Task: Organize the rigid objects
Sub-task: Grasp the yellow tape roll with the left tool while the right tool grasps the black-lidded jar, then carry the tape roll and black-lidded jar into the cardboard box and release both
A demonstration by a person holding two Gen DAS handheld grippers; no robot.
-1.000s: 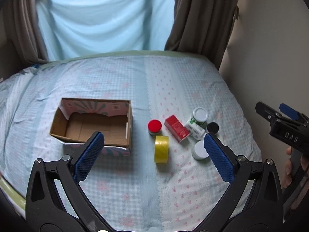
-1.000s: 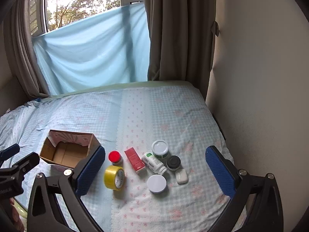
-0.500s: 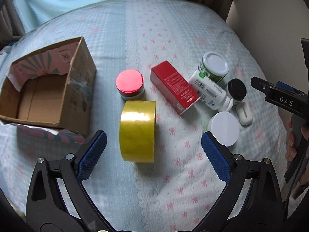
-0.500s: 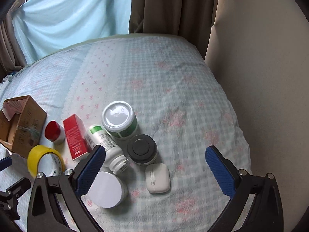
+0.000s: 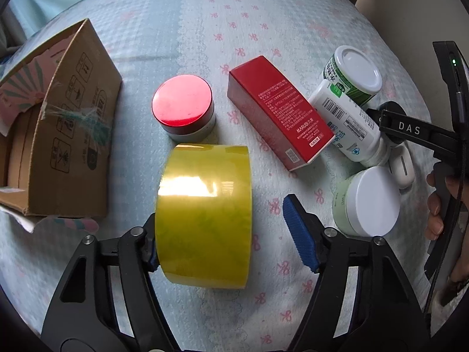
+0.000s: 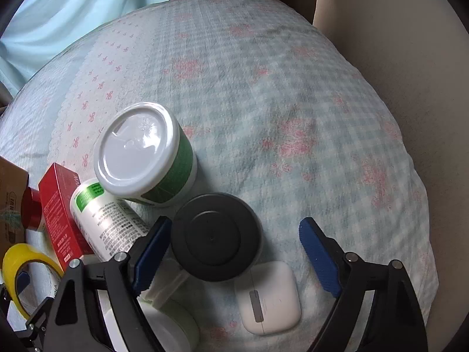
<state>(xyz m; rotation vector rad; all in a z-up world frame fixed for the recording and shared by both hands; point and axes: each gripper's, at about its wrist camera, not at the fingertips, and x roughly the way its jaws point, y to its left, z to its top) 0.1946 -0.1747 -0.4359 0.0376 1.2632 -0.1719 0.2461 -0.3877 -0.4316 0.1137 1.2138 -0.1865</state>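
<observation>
My left hand-held gripper (image 5: 225, 234) is down at the yellow tape roll (image 5: 203, 214), which stands on its edge on the bed (image 5: 205, 14); jaws apart, the left pad hidden against the roll's flat side, the right pad clear of the other side with a gap showing. Not clamped yet. I judge the roll stiff and fairly light, but its glossy band looks slippery and it could trundle off on the soft quilt, so the hold belongs across the two flat faces, low and centred. Just beyond the tape sits the red-lidded jar (image 5: 183, 108), nearly touching it; left of the tape is the open cardboard box (image 5: 70, 123), the likely home for everything. Right of the tape lies the red carton (image 5: 278, 111), then the white bottle (image 5: 346, 123) on its side. My right hand-held gripper (image 6: 234, 255) hangs open around the black-lidded jar (image 6: 215, 237), pads apart on either side, neither clearly touching. The jar looks hard and squat; grip it across the lid's rim. White earbud case (image 6: 268, 296) just nearside of it, green-labelled tub (image 6: 146, 152) just beyond.
</observation>
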